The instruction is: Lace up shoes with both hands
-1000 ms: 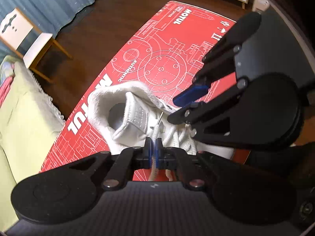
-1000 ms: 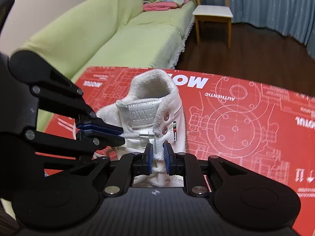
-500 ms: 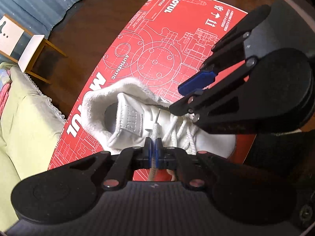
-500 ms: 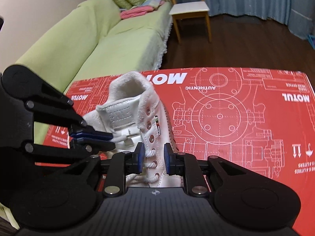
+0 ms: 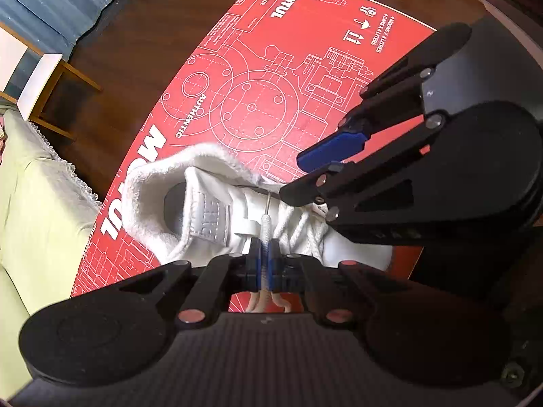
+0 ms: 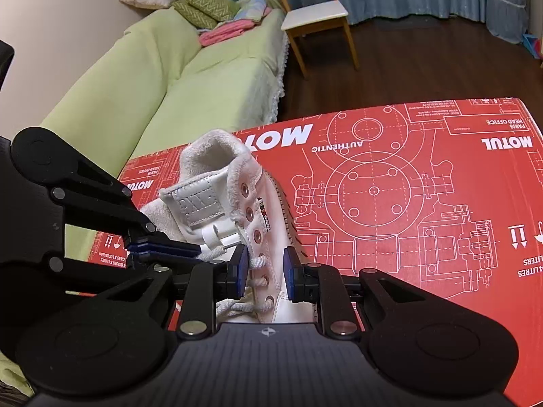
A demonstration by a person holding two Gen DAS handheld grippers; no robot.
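A white high-top shoe (image 5: 203, 203) (image 6: 217, 176) stands on a red printed cardboard sheet (image 5: 258, 78) (image 6: 407, 203). My left gripper (image 5: 264, 264) (image 6: 166, 250) is shut on the white lace (image 5: 265, 227) (image 6: 212, 254) just behind its thin stiff tip, which points across the tongue toward the right row of eyelets (image 6: 253, 213). My right gripper (image 6: 264, 271) (image 5: 305, 173) is open; its blue pads (image 6: 241, 269) straddle the eyelet flap low on the shoe without pressing it. The lace tip ends close to the right gripper's lower finger.
A green-covered sofa (image 6: 190, 78) with cushions and folded cloth runs along the sheet's far side. A wooden chair (image 6: 315, 17) with a white seat stands on the dark wood floor (image 6: 424, 68) in front of blue curtains. The sheet's right half is bare print.
The right gripper's jaws have widened and it has rolled and settled over the shoe's eyelet flap. The left gripper has carried the lace tip nearer the right gripper's lower finger.
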